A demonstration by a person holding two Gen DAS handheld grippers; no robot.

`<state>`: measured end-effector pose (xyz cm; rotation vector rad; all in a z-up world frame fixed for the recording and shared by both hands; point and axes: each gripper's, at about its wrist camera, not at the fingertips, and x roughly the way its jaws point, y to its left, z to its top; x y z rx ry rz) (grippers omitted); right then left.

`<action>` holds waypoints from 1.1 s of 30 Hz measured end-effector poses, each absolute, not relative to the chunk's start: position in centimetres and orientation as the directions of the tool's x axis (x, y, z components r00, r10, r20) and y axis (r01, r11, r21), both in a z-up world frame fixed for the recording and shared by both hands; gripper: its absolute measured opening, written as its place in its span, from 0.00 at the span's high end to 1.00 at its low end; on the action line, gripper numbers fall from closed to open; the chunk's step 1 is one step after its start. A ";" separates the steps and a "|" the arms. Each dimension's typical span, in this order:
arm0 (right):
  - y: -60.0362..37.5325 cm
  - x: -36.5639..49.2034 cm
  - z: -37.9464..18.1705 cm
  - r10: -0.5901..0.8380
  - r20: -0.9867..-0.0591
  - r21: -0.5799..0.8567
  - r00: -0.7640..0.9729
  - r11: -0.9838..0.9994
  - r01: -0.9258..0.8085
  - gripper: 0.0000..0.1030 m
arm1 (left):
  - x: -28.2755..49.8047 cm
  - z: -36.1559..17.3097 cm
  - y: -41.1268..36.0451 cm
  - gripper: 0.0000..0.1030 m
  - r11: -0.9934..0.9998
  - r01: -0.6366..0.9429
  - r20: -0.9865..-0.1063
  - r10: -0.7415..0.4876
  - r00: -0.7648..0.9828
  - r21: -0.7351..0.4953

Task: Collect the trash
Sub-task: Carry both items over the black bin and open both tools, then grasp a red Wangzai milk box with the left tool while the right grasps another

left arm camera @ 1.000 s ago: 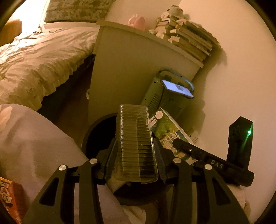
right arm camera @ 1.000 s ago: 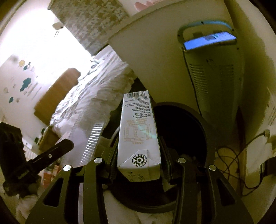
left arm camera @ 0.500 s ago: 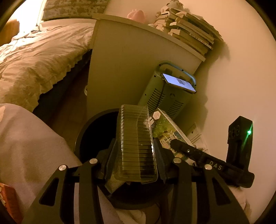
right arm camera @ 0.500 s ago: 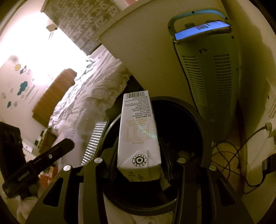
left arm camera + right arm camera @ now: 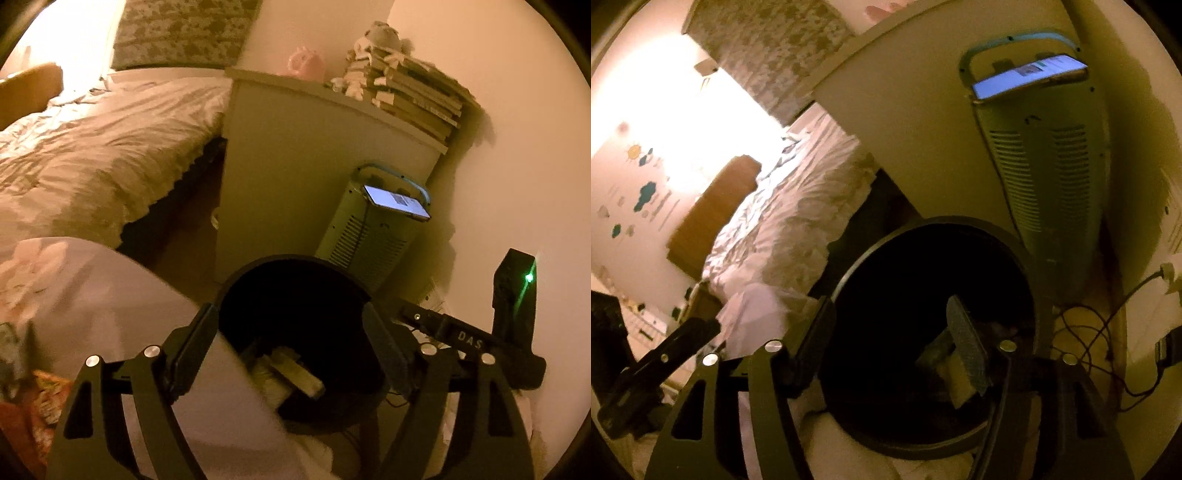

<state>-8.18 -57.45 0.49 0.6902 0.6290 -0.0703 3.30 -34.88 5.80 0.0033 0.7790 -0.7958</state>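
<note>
A round black trash bin (image 5: 258, 273) stands on the floor below both grippers; it also shows in the right wrist view (image 5: 1030, 280). My left gripper (image 5: 291, 354) is open and empty over the bin's mouth. My right gripper (image 5: 894, 350) is open and empty over the same bin. Inside the bin lie a carton (image 5: 295, 373) and a clear plastic tray (image 5: 269, 384); the carton also shows in the right wrist view (image 5: 956, 384). The right gripper's body (image 5: 480, 339) shows at the right of the left wrist view.
A white cabinet (image 5: 295, 166) with stacked books (image 5: 417, 96) stands behind the bin. A pale heater (image 5: 369, 236) with a lit phone (image 5: 397, 201) on top stands beside it. A bed (image 5: 92, 155) is left. Cables (image 5: 1100, 339) lie right of the bin. Snack packets (image 5: 44, 402) lie lower left.
Both grippers have opened. The clear plastic tray left the left gripper and the carton left the right gripper; both now lie inside the bin.
</note>
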 end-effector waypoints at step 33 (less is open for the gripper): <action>-28.1 2.7 2.5 0.505 -0.714 0.492 0.484 0.855 -0.166 0.31 | 5.3 -1.5 -9.8 0.36 0.870 0.291 -0.719 -0.494 0.489 -0.399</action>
